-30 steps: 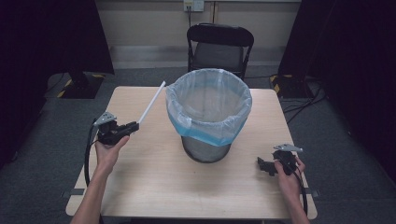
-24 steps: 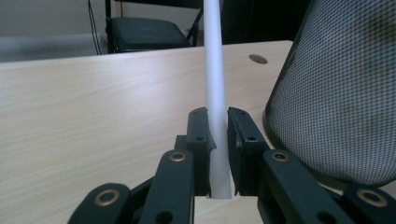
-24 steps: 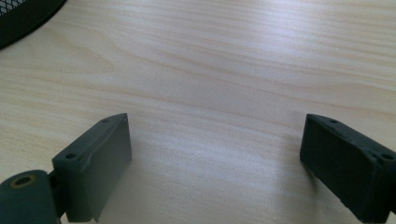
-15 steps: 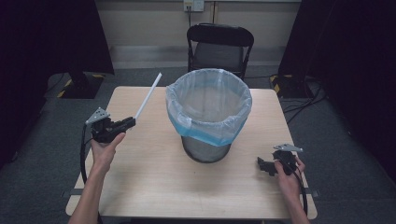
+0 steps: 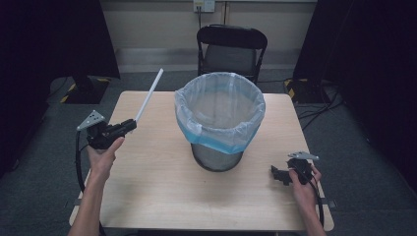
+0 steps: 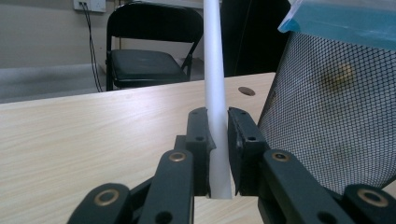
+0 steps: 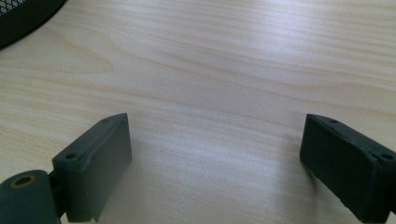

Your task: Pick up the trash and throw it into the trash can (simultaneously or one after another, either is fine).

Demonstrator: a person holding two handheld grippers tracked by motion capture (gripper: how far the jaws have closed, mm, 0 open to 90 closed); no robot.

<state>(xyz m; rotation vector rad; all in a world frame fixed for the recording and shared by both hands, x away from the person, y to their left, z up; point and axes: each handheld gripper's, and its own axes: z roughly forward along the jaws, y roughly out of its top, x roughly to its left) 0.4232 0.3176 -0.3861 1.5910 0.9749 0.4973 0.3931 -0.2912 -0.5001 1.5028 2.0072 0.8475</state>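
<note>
I record a light wooden table [image 5: 162, 196] with a black mesh bin [image 5: 216, 158] standing upright near its middle. A clear liner [image 5: 220, 132] with a blue band is folded over the bin's rim. Behind the far edge stands a black folding chair [image 5: 232, 38], apart from the table. A wall outlet [image 5: 203, 5] sits above it. Cables [image 5: 319, 109] lie on the grey floor [image 5: 364, 162] to my right.

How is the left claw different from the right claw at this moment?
The left claw is shut on the white tube; the right claw stands open with nothing between its jaws. The left claw is raised off the table, while the right claw sits low beside the mesh bin. Both have black jaws.
</note>
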